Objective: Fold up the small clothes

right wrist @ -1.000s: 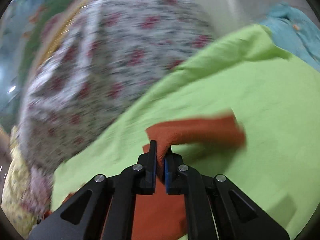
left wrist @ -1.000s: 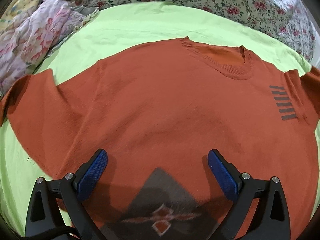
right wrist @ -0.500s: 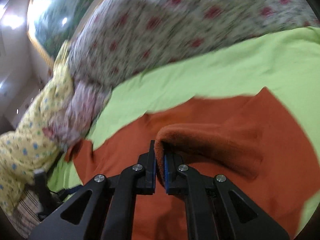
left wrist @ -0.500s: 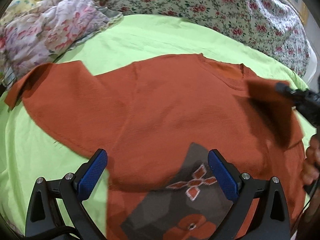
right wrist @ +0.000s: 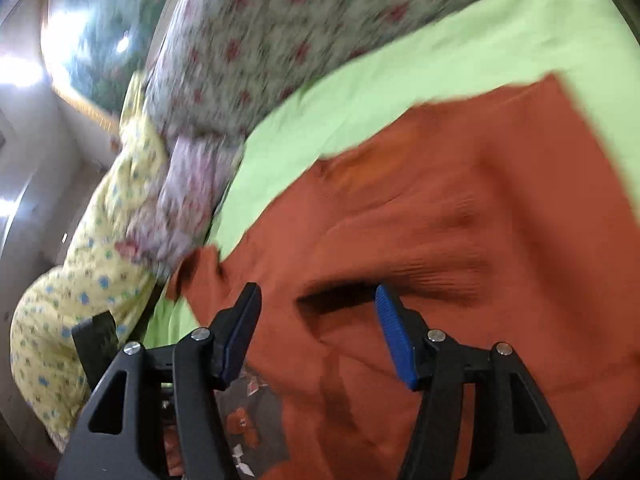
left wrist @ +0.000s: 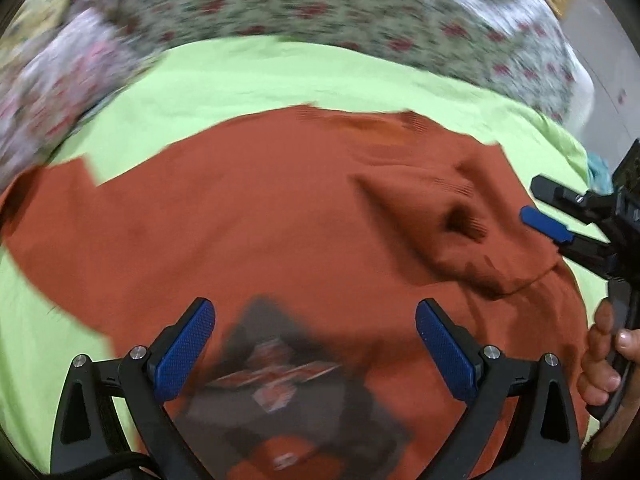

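Observation:
An orange knit sweater (left wrist: 260,220) lies spread on the green sheet (left wrist: 280,76), with a grey printed patch (left wrist: 280,380) near its hem. Its right sleeve (left wrist: 452,224) lies folded over the chest. My left gripper (left wrist: 316,340) is open and empty, above the hem. My right gripper (right wrist: 316,320) is open and empty, just above the folded sleeve (right wrist: 420,248); it also shows at the right edge of the left wrist view (left wrist: 560,220). The sweater's left sleeve (left wrist: 48,188) lies spread out flat.
A floral quilt (left wrist: 360,8) runs along the far side of the bed. A pink floral cloth (left wrist: 48,100) is piled at the far left, and a yellow patterned cloth (right wrist: 80,280) lies beside it. A teal cloth (left wrist: 598,168) lies past the sheet's right edge.
My right gripper carried the right sleeve across onto the chest, then opened and let it go. My left gripper stayed open above the hem, shifting slightly.

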Demonstrator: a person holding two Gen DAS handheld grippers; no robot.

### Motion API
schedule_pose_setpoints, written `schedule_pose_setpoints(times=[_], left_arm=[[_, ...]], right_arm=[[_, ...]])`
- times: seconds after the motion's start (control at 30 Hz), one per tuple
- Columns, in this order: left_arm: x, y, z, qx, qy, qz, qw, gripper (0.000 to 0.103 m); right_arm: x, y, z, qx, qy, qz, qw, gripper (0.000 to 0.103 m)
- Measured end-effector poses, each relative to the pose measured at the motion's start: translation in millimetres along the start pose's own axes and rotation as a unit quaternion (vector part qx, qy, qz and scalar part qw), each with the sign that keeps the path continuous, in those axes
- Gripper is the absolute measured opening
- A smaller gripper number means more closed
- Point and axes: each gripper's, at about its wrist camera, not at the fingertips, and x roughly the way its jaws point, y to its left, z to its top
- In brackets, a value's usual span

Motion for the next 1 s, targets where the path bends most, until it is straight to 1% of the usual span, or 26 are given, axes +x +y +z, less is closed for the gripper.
schedule_pose_setpoints(times=[0.07, 0.1, 0.17, 0.2, 0.23, 0.3, 0.33, 0.37, 0.43, 0.5, 0.53, 0.57, 0.6, 0.67, 0.73, 0.77, 0.87, 1.0], left_arm=[[15.0, -24.0, 11.0, 0.012, 0.006, -0.004, 0.9999, 0.101], [27.3, -39.3, 20.3, 0.013, 0.008, -0.002, 0.9999, 0.101], [45.8, -54.6, 33.2, 0.011, 0.014, 0.021, 0.9996, 0.101], [58.2, -60.1, 41.6, 0.009, 0.018, 0.042, 0.9989, 0.101], [65.1, -61.8, 45.7, 0.008, 0.020, 0.058, 0.9981, 0.100], [74.4, -58.9, 48.4, 0.006, 0.027, 0.088, 0.9957, 0.093], [74.5, -50.8, 46.6, -0.001, 0.031, 0.092, 0.9952, 0.088], [71.1, -41.3, 43.7, -0.011, 0.030, 0.092, 0.9952, 0.088], [55.6, -7.4, 30.8, -0.050, 0.022, 0.073, 0.9958, 0.089], [42.3, 27.9, 16.4, -0.093, 0.018, 0.058, 0.9938, 0.089], [35.8, 46.7, 7.2, -0.115, 0.015, 0.039, 0.9925, 0.090], [34.3, 54.8, 4.0, -0.123, 0.016, 0.026, 0.9919, 0.090], [33.7, 60.5, 0.7, -0.126, 0.019, 0.010, 0.9918, 0.090], [30.6, 58.9, -0.6, -0.117, 0.021, 0.004, 0.9929, 0.090], [20.6, 62.2, -2.9, -0.123, 0.005, -0.004, 0.9924, 0.090], [16.0, 68.0, -5.0, -0.140, -0.004, -0.011, 0.9900, 0.090], [12.6, 81.7, -8.1, -0.180, -0.013, -0.025, 0.9833, 0.090], [5.7, 89.9, -9.0, -0.201, -0.027, -0.026, 0.9790, 0.090]], right_arm=[[-26.7, -13.3, -1.1, 0.015, -0.035, -0.024, 0.999, 0.061], [-34.0, -19.0, -1.4, 0.020, -0.042, -0.029, 0.998, 0.061], [-46.5, -33.4, -2.1, 0.035, -0.053, -0.042, 0.997, 0.061], [-49.3, -39.7, -3.4, 0.041, -0.055, -0.049, 0.996, 0.061], [-51.0, -45.9, -4.5, 0.048, -0.055, -0.056, 0.996, 0.061], [-51.8, -55.3, -6.5, 0.059, -0.053, -0.062, 0.995, 0.061], [-52.0, -60.2, -8.2, 0.062, -0.052, -0.064, 0.995, 0.061], [-51.7, -63.8, -9.4, 0.065, -0.051, -0.065, 0.994, 0.061], [-50.6, -70.0, -11.6, 0.072, -0.047, -0.065, 0.994, 0.061], [-50.6, -74.9, -13.5, 0.078, -0.044, -0.061, 0.994, 0.061], [-51.2, -75.6, -13.7, 0.079, -0.045, -0.058, 0.994, 0.061], [-52.6, -77.2, -14.2, 0.078, -0.046, -0.056, 0.994, 0.061], [-52.8, -77.4, -14.0, 0.075, -0.046, -0.054, 0.995, 0.061], [-51.7, -73.8, -12.7, 0.067, -0.048, -0.053, 0.995, 0.061], [-48.0, -68.8, -10.9, 0.059, -0.044, -0.060, 0.995, 0.061], [-46.9, -67.3, -10.7, 0.057, -0.042, -0.062, 0.996, 0.061], [-46.7, -64.5, -12.1, 0.049, -0.039, -0.061, 0.996, 0.062], [-42.3, -71.4, -13.7, 0.050, -0.030, -0.088, 0.994, 0.063]])
